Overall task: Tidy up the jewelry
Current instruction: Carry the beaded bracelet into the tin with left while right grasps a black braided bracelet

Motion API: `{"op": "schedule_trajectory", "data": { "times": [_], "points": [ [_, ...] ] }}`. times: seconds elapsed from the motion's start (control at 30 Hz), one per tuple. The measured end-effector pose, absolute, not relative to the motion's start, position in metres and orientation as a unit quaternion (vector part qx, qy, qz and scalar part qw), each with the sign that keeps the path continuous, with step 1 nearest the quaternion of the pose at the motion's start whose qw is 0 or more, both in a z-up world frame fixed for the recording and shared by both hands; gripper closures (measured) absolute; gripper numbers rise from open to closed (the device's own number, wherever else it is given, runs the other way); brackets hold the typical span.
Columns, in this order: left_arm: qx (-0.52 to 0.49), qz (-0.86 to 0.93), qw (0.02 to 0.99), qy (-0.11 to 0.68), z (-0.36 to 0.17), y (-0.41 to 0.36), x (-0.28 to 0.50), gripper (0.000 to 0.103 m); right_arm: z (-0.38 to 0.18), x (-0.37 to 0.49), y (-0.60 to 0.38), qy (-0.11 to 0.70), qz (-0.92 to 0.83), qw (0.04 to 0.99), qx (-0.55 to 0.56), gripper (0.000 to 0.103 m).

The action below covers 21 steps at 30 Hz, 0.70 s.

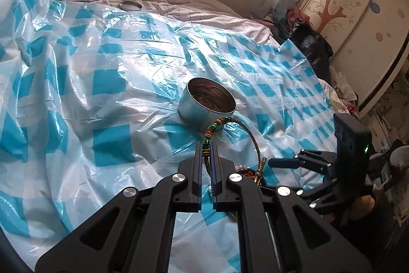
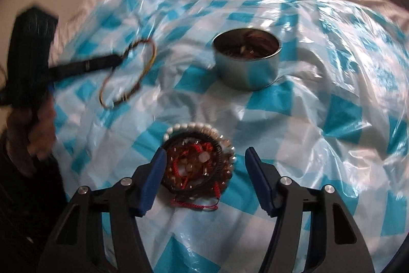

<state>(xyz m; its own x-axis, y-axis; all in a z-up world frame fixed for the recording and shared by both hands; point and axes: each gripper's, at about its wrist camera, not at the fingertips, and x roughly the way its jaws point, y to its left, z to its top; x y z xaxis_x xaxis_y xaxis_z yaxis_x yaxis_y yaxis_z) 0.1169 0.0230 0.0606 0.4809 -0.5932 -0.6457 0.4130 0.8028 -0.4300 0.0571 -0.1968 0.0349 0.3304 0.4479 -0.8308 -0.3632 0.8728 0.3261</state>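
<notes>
Left gripper [image 1: 207, 145]: clenched on the bracelet [image 1: 245, 127], held aloft beside the tin [image 1: 208, 104].
Right gripper [image 2: 203, 157]: released, poised over the pile [image 2: 199, 163] near the tin.
Handling: bracelet judged light, limp, slippery; best pinched across the cord.

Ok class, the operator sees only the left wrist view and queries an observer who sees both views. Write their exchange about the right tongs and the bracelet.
Operator: Are the right tongs gripping anything?
Observer: No. The right tongs stand open, with a jewellery pile of pearls ringing red cords lying ungripped between them.
Operator: From here my bracelet overlaps the tin. Do they touch?
Observer: No. The bracelet hangs as a loop from the left tongs, well apart from the tin.
</notes>
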Motion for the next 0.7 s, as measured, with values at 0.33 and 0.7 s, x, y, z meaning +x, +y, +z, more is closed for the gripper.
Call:
{"op": "schedule_trajectory", "data": {
  "times": [0.33,0.7],
  "points": [
    [-0.099,-0.296,0.855,0.414,0.062,0.022,0.115,0.098,0.02,0.056,-0.195,0.541,0.24,0.806,0.024,0.086],
    [-0.099,-0.294,0.855,0.415,0.062,0.022,0.115,0.098,0.037,0.056,-0.196,0.528,0.276,0.802,0.045,0.093]
  ]
}}
